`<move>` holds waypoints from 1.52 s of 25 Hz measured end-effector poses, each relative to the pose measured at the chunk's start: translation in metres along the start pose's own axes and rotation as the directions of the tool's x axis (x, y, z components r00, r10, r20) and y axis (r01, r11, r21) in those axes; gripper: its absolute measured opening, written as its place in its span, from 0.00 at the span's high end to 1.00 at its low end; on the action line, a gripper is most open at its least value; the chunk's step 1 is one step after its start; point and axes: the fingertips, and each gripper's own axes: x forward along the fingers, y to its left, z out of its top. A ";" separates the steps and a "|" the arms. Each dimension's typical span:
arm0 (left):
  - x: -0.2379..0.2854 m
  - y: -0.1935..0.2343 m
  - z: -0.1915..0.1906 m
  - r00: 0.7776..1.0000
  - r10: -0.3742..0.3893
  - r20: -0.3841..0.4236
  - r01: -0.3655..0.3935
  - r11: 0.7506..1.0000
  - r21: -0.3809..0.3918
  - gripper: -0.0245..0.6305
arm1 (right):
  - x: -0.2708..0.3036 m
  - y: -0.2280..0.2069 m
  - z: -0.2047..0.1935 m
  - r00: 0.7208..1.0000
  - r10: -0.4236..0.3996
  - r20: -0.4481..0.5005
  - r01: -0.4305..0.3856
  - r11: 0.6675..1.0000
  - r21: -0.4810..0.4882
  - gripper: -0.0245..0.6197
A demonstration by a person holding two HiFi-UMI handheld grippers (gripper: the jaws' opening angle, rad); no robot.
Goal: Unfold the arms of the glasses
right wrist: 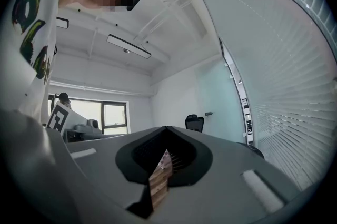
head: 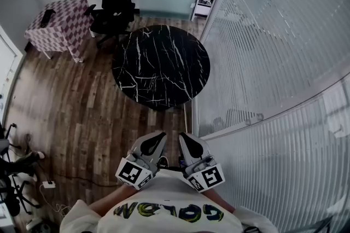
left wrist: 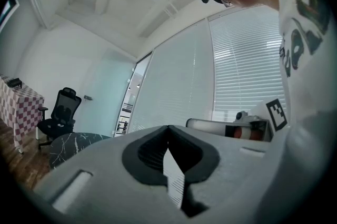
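No glasses show in any view. In the head view my left gripper point(head: 159, 137) and right gripper point(head: 184, 138) sit side by side against the person's chest, well short of the round black marble table point(head: 161, 65), whose top looks bare. Both point level. In the left gripper view the jaws point(left wrist: 168, 129) meet at their tips with nothing between them. In the right gripper view the jaws point(right wrist: 167, 130) are likewise shut and empty. The right gripper's marker cube point(left wrist: 277, 113) shows in the left gripper view.
A black office chair point(head: 115, 2) stands beyond the table, with a checkered-cloth table point(head: 57, 24) at the far left. A glass wall with blinds point(head: 273, 62) runs along the right. Wooden floor point(head: 71, 111) lies between me and the table. Cables and chair legs point(head: 16, 172) sit at the near left.
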 end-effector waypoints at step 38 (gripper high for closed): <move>0.086 0.018 -0.022 0.996 0.090 -0.001 -0.090 0.996 -0.028 0.96 | 0.021 -0.086 -0.011 0.998 0.054 -0.044 -0.054 0.998 -0.017 0.96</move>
